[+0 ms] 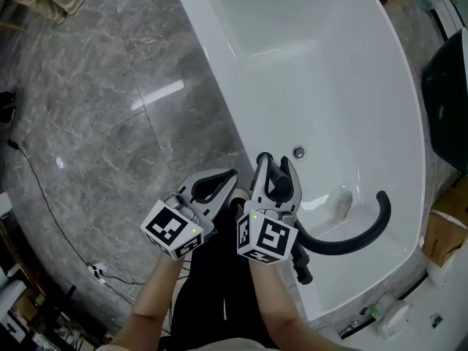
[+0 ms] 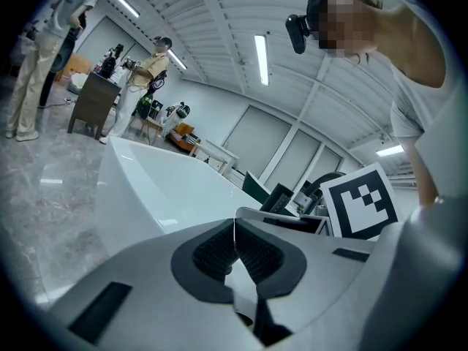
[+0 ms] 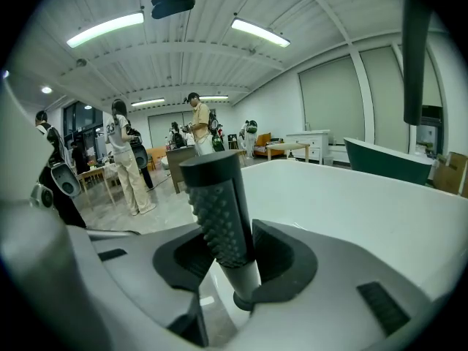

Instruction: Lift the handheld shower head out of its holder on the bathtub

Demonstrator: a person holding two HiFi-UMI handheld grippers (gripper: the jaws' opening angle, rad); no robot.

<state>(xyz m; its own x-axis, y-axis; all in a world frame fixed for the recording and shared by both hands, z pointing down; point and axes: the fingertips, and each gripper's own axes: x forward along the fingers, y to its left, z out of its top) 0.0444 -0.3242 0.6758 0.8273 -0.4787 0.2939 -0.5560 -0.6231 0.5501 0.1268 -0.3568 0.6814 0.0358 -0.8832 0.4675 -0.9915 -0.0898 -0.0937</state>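
1. The right gripper (image 1: pixel 276 160) is closed on the handheld shower head (image 3: pixel 219 203). Its two dark pads sit against either side of the black, studded handle.
2. The handle stands nearly upright between the jaws, leaning a little. Its flat top rises above the pads and a smooth grey neck shows below them.
3. The shower head sits at the near rim of the bathtub (image 1: pixel 329 86), at the end where the drain lies.
4. A black hose (image 1: pixel 351 240) curves from under the right gripper into the bathtub and ends pointing upward near the far wall.
5. The left gripper (image 1: pixel 232 174) is closed with nothing in it; its jaw tips meet. It hovers just outside the bathtub's near rim, beside the right gripper.
6. Each gripper carries a marker cube (image 1: pixel 172 229) toward the person's forearms.
7. The bathtub is white, glossy and curved. A round overflow fitting (image 1: pixel 298 152) is on its near inner wall, and the drain (image 1: pixel 341 202) is on its bottom.
8. Outside the bathtub lies a grey marble floor (image 1: pixel 110 123), crossed by a thin black cable (image 1: pixel 44 196).
9. Beyond the bathtub's far end, several people (image 3: pixel 126 156) stand in a bright hall.
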